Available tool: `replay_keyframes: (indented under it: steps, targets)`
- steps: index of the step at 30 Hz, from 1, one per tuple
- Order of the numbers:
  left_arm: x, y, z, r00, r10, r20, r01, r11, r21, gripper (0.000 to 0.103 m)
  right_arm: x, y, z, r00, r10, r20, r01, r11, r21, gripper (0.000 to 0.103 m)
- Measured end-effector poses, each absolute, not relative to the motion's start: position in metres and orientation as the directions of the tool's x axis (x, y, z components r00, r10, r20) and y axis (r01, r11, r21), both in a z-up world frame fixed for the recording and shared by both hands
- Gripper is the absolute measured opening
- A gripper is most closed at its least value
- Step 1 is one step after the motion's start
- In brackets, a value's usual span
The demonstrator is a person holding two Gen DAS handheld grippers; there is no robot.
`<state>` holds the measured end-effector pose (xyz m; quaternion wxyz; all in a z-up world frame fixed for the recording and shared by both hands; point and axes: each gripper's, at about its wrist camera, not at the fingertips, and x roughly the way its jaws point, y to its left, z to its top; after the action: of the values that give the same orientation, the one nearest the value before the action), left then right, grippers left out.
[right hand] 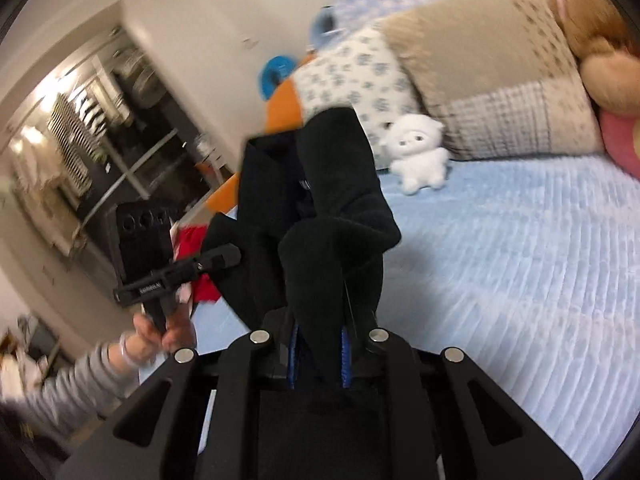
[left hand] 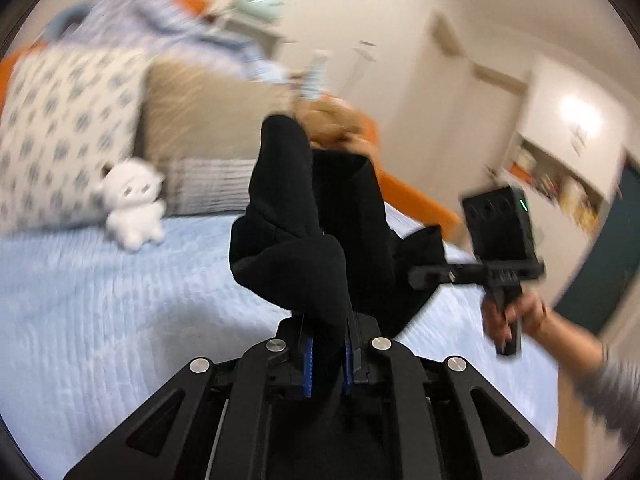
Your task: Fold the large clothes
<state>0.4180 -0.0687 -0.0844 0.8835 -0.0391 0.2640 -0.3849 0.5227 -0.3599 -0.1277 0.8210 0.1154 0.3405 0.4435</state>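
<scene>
A large black garment (left hand: 316, 232) hangs bunched above the light blue bedspread (left hand: 100, 300). My left gripper (left hand: 327, 354) is shut on a fold of it, the cloth squeezed between the blue pads. My right gripper (right hand: 319, 360) is shut on another fold of the same black garment (right hand: 332, 216). The right gripper also shows in the left wrist view (left hand: 500, 248), held in a hand at the right. The left gripper shows in the right wrist view (right hand: 160, 256), held in a hand at the left. Both views are blurred by motion.
A white plush toy (left hand: 134, 204) sits on the bed before a patterned pillow (left hand: 60, 132) and a beige pillow (left hand: 208, 120). A brown plush (right hand: 600, 48) lies at the head. Striped clothes (left hand: 168, 28) are piled behind. A red cloth (right hand: 200, 260) lies by the bed's edge.
</scene>
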Motion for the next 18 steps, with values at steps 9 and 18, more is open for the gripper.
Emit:
replay_keyframes:
  steps: [9,18]
  targets:
    - [0.323,-0.080,-0.129,0.419,-0.699,-0.580,0.797,0.589,-0.134,0.018,0.430,-0.377,-0.182,0.315,0.762,-0.566,-0.687,0.595,0.418,0.016]
    - [0.308,-0.071,-0.234,0.322,-0.614,-0.721,0.760,0.621,-0.190,0.026,0.387,-0.374,-0.254,0.319,0.692,-0.647,-0.690,0.637,0.342,0.034]
